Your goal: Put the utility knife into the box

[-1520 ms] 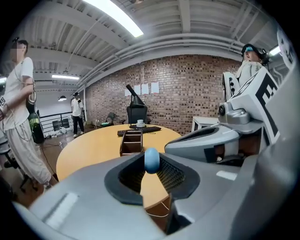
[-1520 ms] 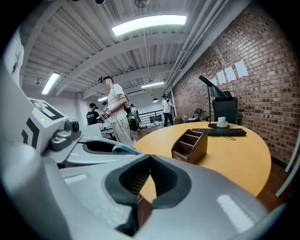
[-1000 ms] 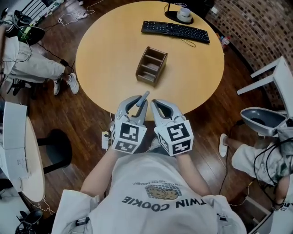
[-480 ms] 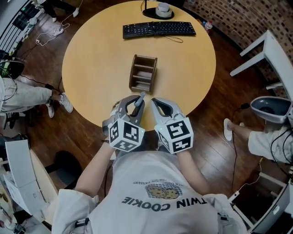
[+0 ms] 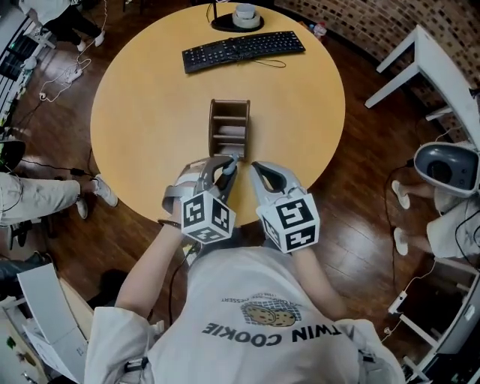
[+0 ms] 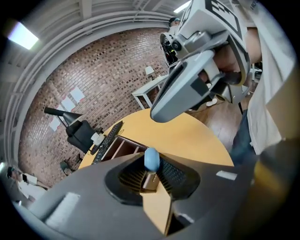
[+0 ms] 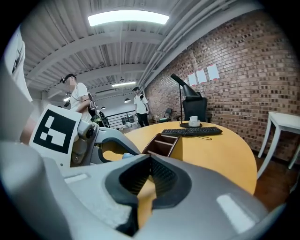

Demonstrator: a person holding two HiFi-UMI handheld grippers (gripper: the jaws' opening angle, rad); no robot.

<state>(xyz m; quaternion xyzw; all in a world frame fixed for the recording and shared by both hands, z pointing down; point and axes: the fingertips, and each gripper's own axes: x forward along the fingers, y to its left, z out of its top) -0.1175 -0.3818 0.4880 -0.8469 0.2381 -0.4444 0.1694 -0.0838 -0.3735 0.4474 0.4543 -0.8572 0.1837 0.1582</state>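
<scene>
A brown wooden box [image 5: 229, 129] with open compartments stands on the round wooden table [image 5: 142, 112]. My left gripper [image 5: 225, 169] hovers over the table's near edge, just short of the box, shut on a grey utility knife [image 5: 228, 166]. The knife's blue end [image 6: 151, 159] sticks up between the jaws, with the box [image 6: 123, 146] beyond it. My right gripper [image 5: 256, 166] hangs right beside the left one, shut with nothing in it. In the right gripper view the pads [image 7: 159, 171] meet, and the box [image 7: 165, 143] lies ahead.
A black keyboard [image 5: 244, 49] lies at the table's far side, with a cup [image 5: 244, 13] on a black round base behind it. A white table [image 5: 442, 82] stands to the right. People's legs and feet show at both edges of the floor.
Both grippers have moved forward over the table's edge, closer to the box. The left gripper has rolled with the knife still in it. The head view has swung, so the box looks nearer.
</scene>
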